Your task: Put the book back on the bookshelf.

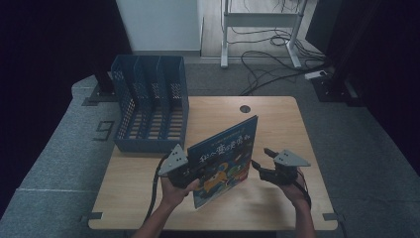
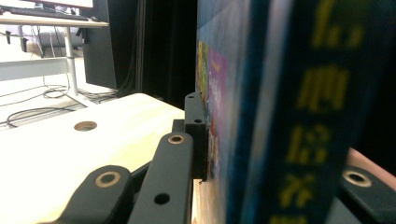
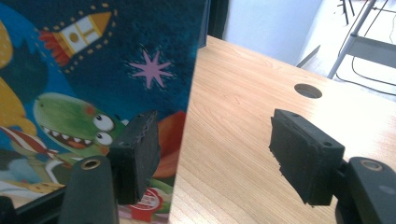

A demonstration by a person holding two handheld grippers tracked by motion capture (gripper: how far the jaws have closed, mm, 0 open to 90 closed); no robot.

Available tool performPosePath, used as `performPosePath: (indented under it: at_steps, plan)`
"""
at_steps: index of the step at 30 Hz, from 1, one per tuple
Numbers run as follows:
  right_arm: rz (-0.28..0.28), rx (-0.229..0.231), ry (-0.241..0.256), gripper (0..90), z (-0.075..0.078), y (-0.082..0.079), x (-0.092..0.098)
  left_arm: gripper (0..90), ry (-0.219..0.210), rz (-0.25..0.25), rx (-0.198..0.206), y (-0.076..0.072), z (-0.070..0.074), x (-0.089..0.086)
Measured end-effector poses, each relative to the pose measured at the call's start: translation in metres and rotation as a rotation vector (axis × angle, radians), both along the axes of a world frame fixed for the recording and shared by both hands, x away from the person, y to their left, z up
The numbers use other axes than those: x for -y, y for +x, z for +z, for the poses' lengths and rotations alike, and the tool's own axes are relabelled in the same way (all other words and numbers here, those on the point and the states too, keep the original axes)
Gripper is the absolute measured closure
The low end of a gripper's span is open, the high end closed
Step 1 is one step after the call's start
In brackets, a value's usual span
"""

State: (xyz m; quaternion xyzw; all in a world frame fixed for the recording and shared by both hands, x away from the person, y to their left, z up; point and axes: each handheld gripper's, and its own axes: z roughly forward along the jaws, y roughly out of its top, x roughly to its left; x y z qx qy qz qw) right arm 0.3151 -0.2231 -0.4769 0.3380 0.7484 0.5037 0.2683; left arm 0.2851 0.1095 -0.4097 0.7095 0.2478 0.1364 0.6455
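Book (image 1: 225,158) is up on edge near the front of the bench (image 1: 277,119), tilted, a kids' picture book with a rocket and dinosaur on the cover. The left gripper (image 1: 190,174) is clamped on it near the spine, low down. The right gripper (image 1: 261,161) sits just beside the free edge with its jaws wide apart, holding nothing. Looks like a thin hardcover to me: stiff, fairly light, glossy so probably a bit slippery. I'd grab close to the spine where it won't flex, and steady the far edge. The blue file rack (image 1: 151,104) stands at the back left, probably where it goes.
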Motion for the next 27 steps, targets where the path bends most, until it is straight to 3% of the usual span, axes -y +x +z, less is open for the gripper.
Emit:
performPosePath:
  at_steps: [6,11,16,23,27]
  plan:
    - [0.002,-0.001,-0.003,31.9,-0.0002,-0.0001,-0.0004,82.3,0.000,0.001,-0.014,0.0009,0.0013,-0.0030]
    - [0.010,-0.001,-0.007,32.0,-0.0001,-0.0002,-0.0029,80.9,-0.003,-0.026,-0.034,0.0017,0.0025,-0.0026]
    - [0.018,-0.001,-0.025,31.9,-0.0012,0.0000,-0.0067,80.2,0.028,-0.024,-0.034,0.0016,0.0025,0.0021]
    - [0.011,-0.002,-0.014,32.1,-0.0006,-0.0001,-0.0036,79.1,0.000,-0.025,-0.042,0.0024,0.0030,0.0022]
    - [0.012,0.000,-0.017,32.2,-0.0006,-0.0005,-0.0043,80.8,0.018,-0.006,-0.009,-0.0015,0.0027,0.0053]
